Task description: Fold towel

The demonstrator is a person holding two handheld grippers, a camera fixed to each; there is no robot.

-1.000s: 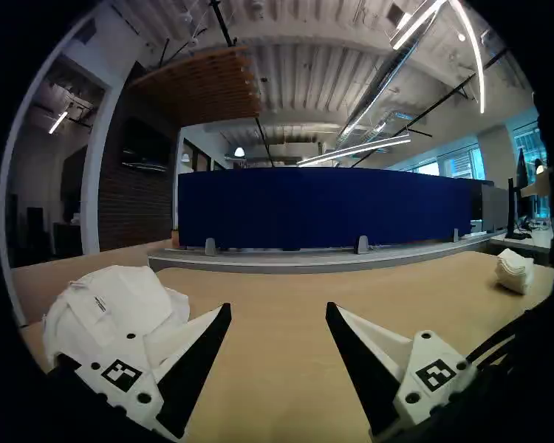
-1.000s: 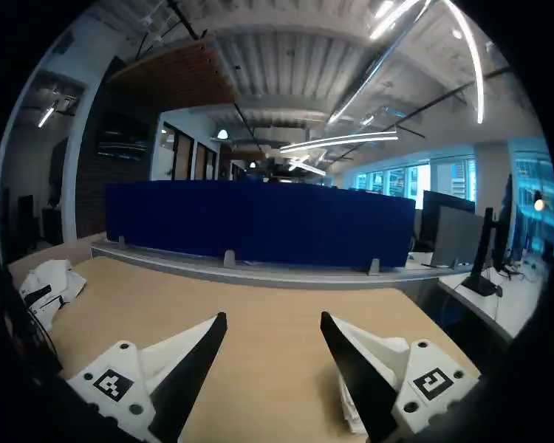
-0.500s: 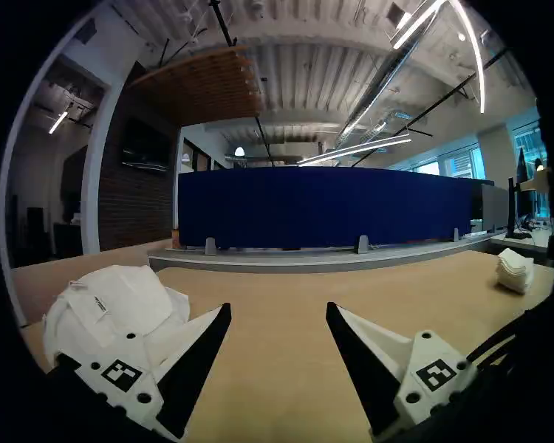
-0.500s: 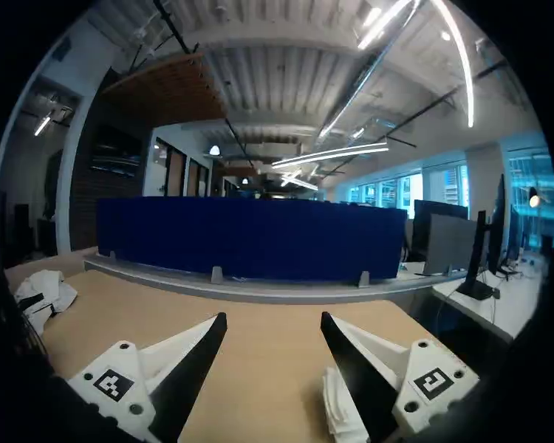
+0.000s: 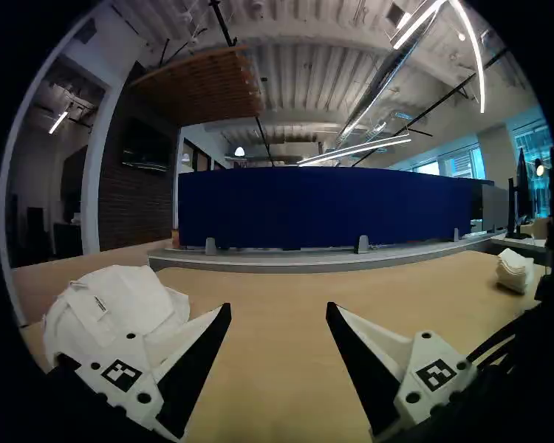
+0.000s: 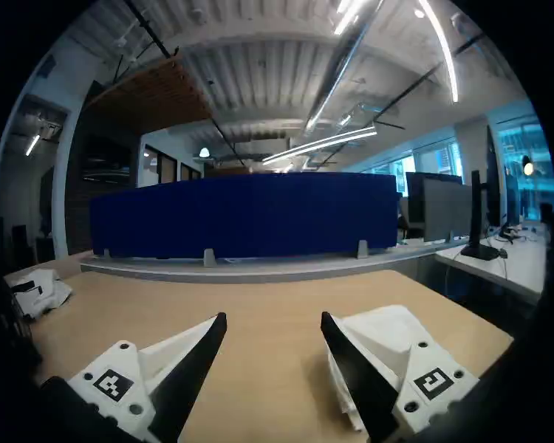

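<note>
Room: open-plan office with a ribbed ceiling and long strip ceiling lights (image 5: 354, 150) overhead.
Landmark: a blue divider (image 5: 321, 207) runs across the far edge of a pale wooden table (image 5: 277, 284).
Left claw: the left claw (image 5: 277, 306) is low over the table and points toward the blue divider. Its two dark-tipped fingers are spread wide, with bare wood between them and nothing gripped.
Crumpled towel: a white crumpled towel (image 5: 118, 304) lies in a loose heap on the table, in front of the blue divider's left end. In the left gripper view it sits partly behind that claw's left finger (whether they touch cannot be told). In the right gripper view it is farther off, at the table's left edge.
Right claw: the right claw (image 6: 272, 316) also faces the blue divider. Its fingers are spread apart and hold nothing.
Folded stack: a neat white folded stack (image 6: 377, 325) of towels rests on the table in front of the blue divider's right end. In the right gripper view it lies just beside and partly behind that claw's right finger. Contact cannot be judged.
Beyond: dark monitors (image 6: 443, 210) stand on desks past the blue divider's right end.
</note>
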